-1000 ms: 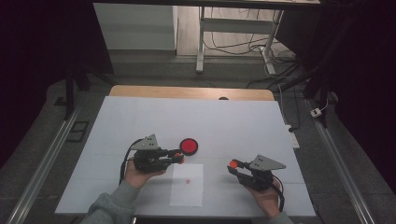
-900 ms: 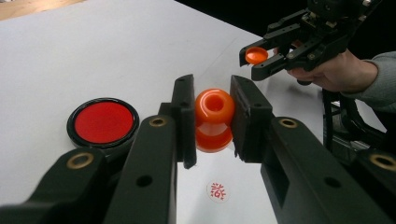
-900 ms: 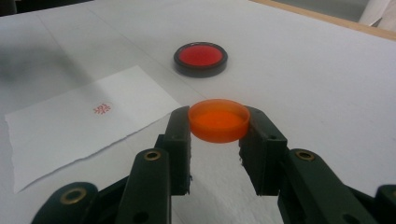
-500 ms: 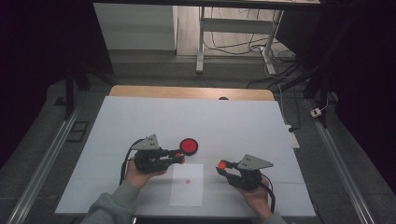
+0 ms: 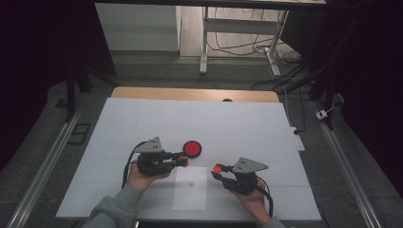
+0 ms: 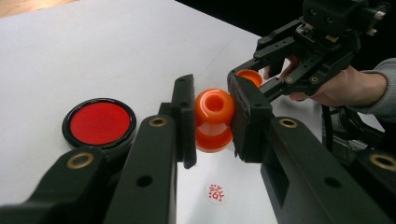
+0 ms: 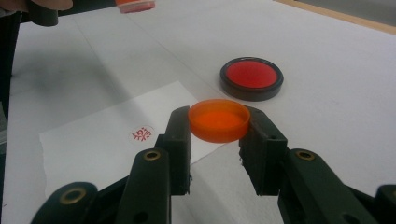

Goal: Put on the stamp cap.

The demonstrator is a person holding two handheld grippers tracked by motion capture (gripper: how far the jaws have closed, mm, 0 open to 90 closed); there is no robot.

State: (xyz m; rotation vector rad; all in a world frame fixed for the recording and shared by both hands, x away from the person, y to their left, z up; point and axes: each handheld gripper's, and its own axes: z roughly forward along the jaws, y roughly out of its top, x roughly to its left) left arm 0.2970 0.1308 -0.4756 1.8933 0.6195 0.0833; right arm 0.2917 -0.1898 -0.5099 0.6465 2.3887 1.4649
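Two tongs sit low in my high view: left tongs (image 5: 183, 160), right tongs (image 5: 217, 169). My left gripper view, centre: they pinch an orange plastic stamp (image 6: 214, 119). Right gripper view, centre: they pinch an orange round cap (image 7: 218, 119) above white paper (image 7: 93, 144).

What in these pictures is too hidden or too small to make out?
- Stamp, left gripper view: its printing face points down, away from the camera.
- Red mark on the paper: characters too small to read.
- Cap, right gripper view: its far side is blocked by its own rim.
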